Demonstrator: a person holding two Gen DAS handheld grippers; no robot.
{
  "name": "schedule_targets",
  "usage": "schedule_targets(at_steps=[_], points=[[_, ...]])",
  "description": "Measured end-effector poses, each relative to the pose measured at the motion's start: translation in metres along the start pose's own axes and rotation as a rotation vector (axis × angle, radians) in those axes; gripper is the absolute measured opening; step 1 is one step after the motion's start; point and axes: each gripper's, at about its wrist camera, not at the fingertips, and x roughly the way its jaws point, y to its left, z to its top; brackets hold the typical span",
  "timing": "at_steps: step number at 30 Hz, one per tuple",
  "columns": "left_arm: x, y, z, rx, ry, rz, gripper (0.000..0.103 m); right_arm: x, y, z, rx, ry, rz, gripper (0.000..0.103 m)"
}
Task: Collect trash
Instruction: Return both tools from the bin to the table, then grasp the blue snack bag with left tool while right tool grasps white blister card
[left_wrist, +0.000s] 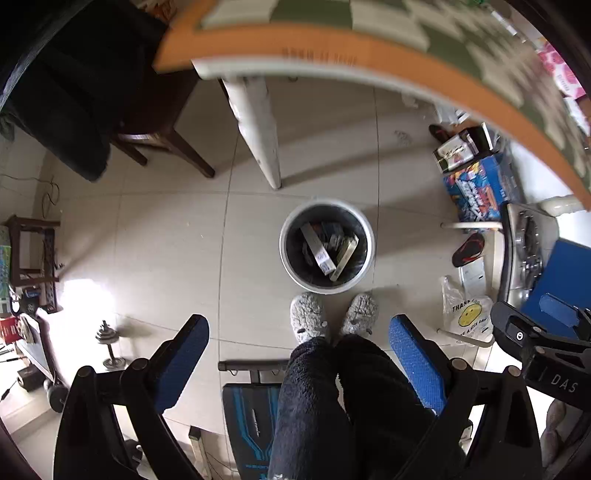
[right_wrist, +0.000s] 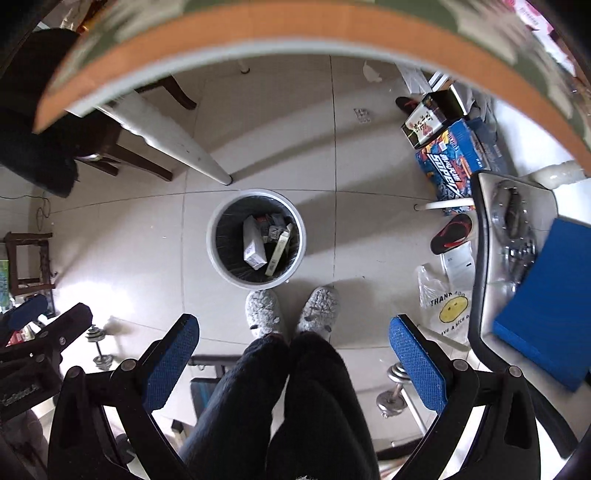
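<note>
both grippers hang above the floor, pointed straight down. left gripper (left_wrist: 299, 354) is spread wide and empty; right gripper (right_wrist: 293, 352) likewise, nothing between its blue pads.

risks, as judged: the table edge (left_wrist: 369, 55) overhangs both tools closely, so raising either one carelessly could knock it. the person's slippers (right_wrist: 291, 314) stand just beside the bin; a shuffle forward could tip it. loose items on the floor to the right, the smiley plastic bag (left_wrist: 467, 317) and a sandal (right_wrist: 452, 234), might be mistaken for trash or missed; which applies cannot be told.

containers: the round white bin (left_wrist: 364, 229), dark liner inside, stands on the tiles near a table leg (right_wrist: 177, 144). it holds the collected trash: a white carton (right_wrist: 254, 243), a slim pale box (left_wrist: 345, 256) leaning on the wall, and darker crumpled pieces beneath. room remains
</note>
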Motion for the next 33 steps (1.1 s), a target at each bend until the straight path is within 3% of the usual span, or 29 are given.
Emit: schedule_targets(at_steps=[8, 13, 17, 22, 24, 29, 33], points=[[-0.079, -0.006, 0.031, 0.025, -0.148, 0.044, 0.1, -0.1, 0.008, 0.007, 0.037, -0.084, 0.07, 0.103], [-0.113, -0.019, 0.089, 0.01, -0.267, 0.073, 0.1, -0.14, -0.001, 0.046, 0.094, -0.133, 0.126, 0.103], [-0.129, -0.042, 0.152, -0.005, -0.331, 0.082, 0.1, -0.166, -0.022, 0.099, 0.142, -0.182, 0.138, 0.103], [-0.139, -0.094, 0.258, -0.013, -0.354, 0.079, 0.103, -0.188, -0.08, 0.199, 0.174, -0.225, 0.115, 0.103], [-0.141, -0.116, 0.299, -0.023, -0.346, 0.085, 0.103, -0.192, -0.111, 0.254, 0.173, -0.229, 0.084, 0.103], [-0.128, -0.189, 0.437, -0.069, -0.258, -0.01, 0.103, -0.192, -0.198, 0.397, 0.187, -0.23, -0.006, 0.103], [-0.104, -0.243, 0.52, -0.08, -0.205, -0.052, 0.103, -0.173, -0.264, 0.52, 0.188, -0.201, -0.077, 0.103]])
